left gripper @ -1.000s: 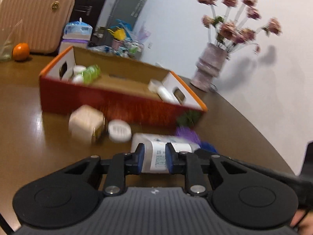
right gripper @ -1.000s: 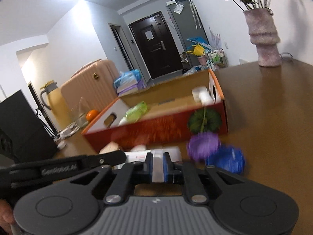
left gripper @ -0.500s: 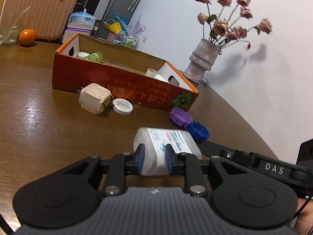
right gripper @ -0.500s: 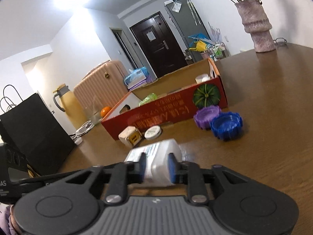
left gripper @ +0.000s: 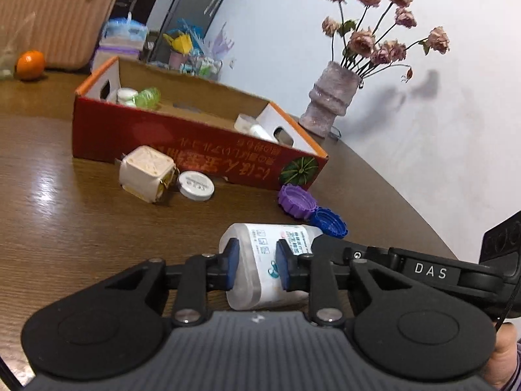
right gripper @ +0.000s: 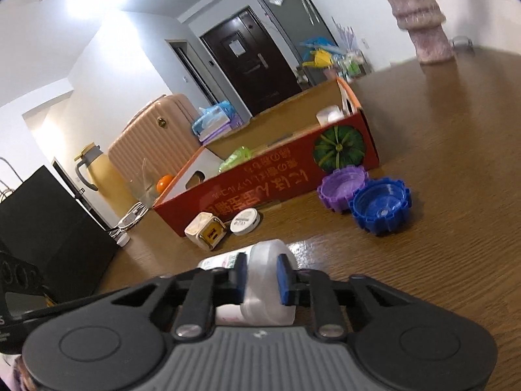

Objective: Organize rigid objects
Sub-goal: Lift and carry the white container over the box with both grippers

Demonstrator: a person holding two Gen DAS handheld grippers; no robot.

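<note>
Left gripper [left gripper: 255, 265]: blue pads pressed on both sides of a translucent white plastic bottle with a printed label [left gripper: 265, 251], jaws nearly closed around it. Bottle lying roughly level, base end toward the camera, other end reaching ahead and right.

Right gripper [right gripper: 262, 277]: pads clamped on the plain white end of the same bottle [right gripper: 265, 282], jaws narrow. Labelled part extends out to its left. Held by both grippers above the brown wooden table [right gripper: 456, 228].

Ahead and right of the right gripper: purple ribbed plastic cap [right gripper: 343, 187] and blue ribbed plastic cap [right gripper: 381, 208], touching each other, open sides up, just in front of the box.

Ahead and left of the left gripper: cream cube-shaped object with a gold fitting [left gripper: 146, 174], and just beside it a flat round white tin [left gripper: 196, 185].

Beyond these: open red cardboard box with pumpkin print [left gripper: 182, 150], a green crinkled item [left gripper: 148, 97] at its left end, white containers [left gripper: 252, 127] at its right end.

Further ahead to the right of the left gripper: textured mauve vase of dried roses [left gripper: 330, 97]. Far left: an orange [left gripper: 30, 64] and a pink ribbed suitcase [left gripper: 58, 16].
</note>
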